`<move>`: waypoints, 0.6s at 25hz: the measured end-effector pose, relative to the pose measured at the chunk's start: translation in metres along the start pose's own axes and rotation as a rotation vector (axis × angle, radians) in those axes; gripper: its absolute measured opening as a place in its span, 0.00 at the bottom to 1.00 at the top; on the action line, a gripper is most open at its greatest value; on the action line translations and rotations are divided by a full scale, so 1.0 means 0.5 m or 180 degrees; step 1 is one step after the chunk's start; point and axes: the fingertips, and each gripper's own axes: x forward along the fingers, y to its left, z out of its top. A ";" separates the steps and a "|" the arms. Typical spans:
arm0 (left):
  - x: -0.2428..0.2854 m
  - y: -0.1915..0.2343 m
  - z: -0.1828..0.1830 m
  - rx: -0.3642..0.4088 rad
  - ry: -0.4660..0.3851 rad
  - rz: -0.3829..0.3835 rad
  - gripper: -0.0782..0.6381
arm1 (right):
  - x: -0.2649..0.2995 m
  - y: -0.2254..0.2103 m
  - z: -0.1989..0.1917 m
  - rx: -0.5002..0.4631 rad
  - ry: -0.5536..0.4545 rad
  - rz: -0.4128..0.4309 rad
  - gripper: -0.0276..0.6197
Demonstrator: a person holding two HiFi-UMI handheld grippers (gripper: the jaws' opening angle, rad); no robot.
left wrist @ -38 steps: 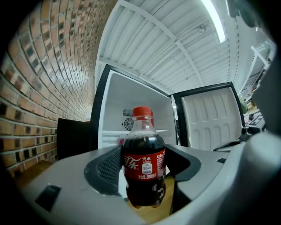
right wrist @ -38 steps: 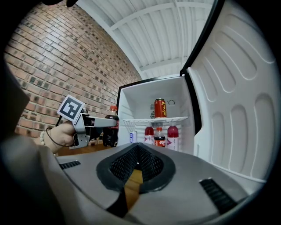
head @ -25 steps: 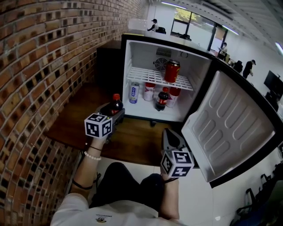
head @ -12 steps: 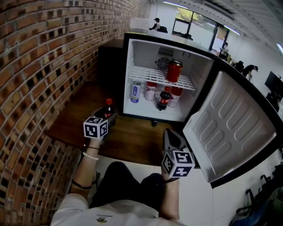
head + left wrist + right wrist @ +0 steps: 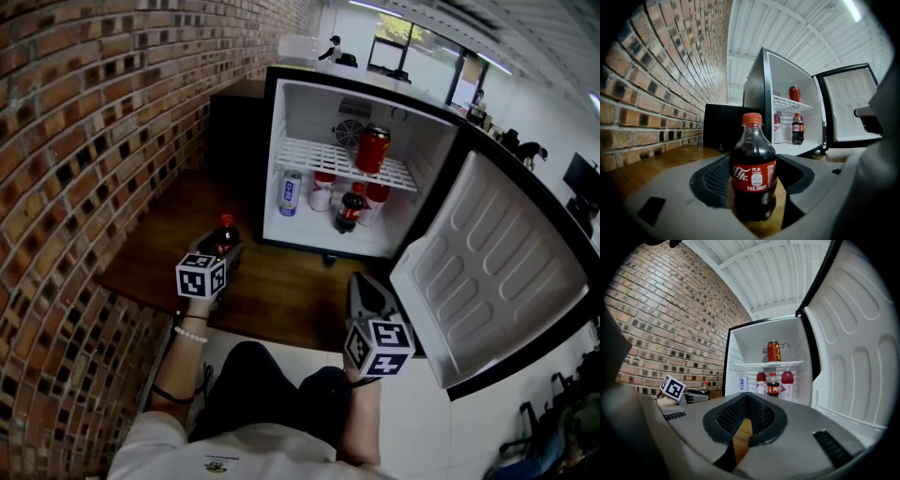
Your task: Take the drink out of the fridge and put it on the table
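- Two grippers are in my view: my left gripper (image 5: pixel 225 251) clasps the cola bottle (image 5: pixel 753 171), which stands upright on the wooden table (image 5: pixel 281 292), near the open fridge (image 5: pixel 300 122).
- My right gripper (image 5: pixel 362 286) has its jaws together on nothing, over the table's near edge.

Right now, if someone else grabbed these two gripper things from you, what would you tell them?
Left gripper: shut on the cola bottle, whose base appears to rest on the wooden table, left of the fridge.
Right gripper: shut, empty, held above the table in front of the fridge.
Done: bottle out of the fridge, at the table.
Left: open the left jaws and back away. The fridge door is open.
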 end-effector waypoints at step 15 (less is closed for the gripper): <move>-0.024 -0.012 -0.011 0.0249 0.0001 0.0022 0.53 | 0.000 0.005 -0.001 0.0016 -0.0003 0.0017 0.06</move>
